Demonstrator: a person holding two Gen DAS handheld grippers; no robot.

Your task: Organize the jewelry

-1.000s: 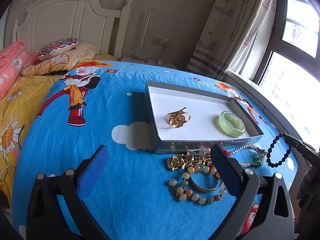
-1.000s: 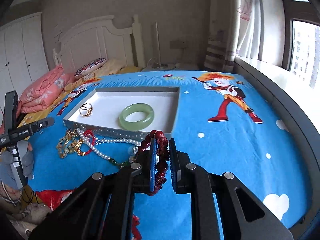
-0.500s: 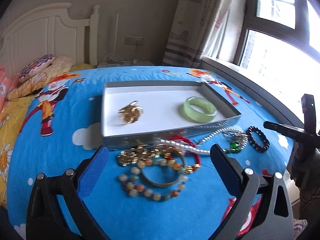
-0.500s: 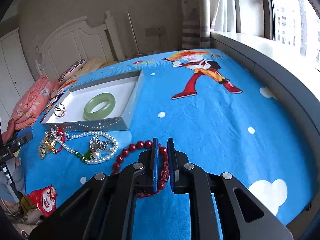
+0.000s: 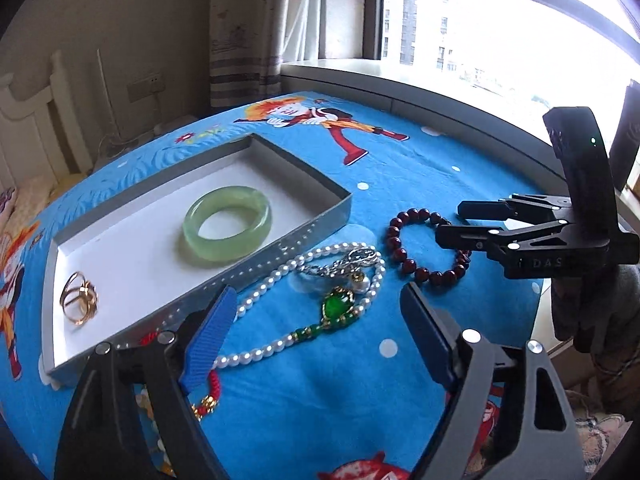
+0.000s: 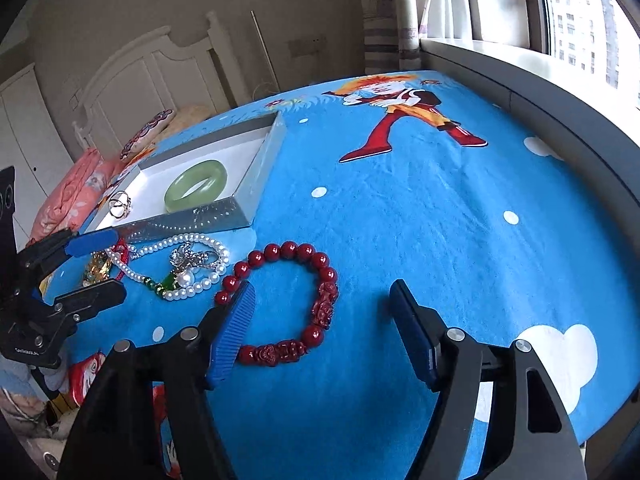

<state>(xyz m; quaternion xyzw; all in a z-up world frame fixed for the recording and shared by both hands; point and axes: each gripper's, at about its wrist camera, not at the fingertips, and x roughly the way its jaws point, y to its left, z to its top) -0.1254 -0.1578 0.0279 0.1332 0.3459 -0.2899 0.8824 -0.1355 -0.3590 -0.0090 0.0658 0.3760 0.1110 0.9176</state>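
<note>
Bed with blue cartoon-print sheet (image 6: 420, 240) bearing a shallow grey tray (image 5: 316, 220) and loose jewelry. Inside the tray: green jade bangle (image 5: 227, 226) near the middle, gold ring (image 5: 79, 298) toward one end. Just outside the tray's long wall: pearl necklace (image 5: 304, 264) with green pendant (image 5: 337, 307), tangled with a silver chain (image 5: 352, 262); beside it, flat on the sheet, red bead bracelet (image 6: 298, 304). Right tongs (image 6: 324, 328) low over that bracelet, jaws opening, pads clear of the beads, bracelet lying free between and ahead of them. Left tongs (image 5: 316, 328) over the pearl necklace, jaws wide apart yet closing, nothing gripped, necklace strand passing between the pads. Red cord bracelet (image 5: 210, 392) partly hidden under the left finger. Window (image 5: 480, 40) and curtain (image 5: 248, 20) behind.
</note>
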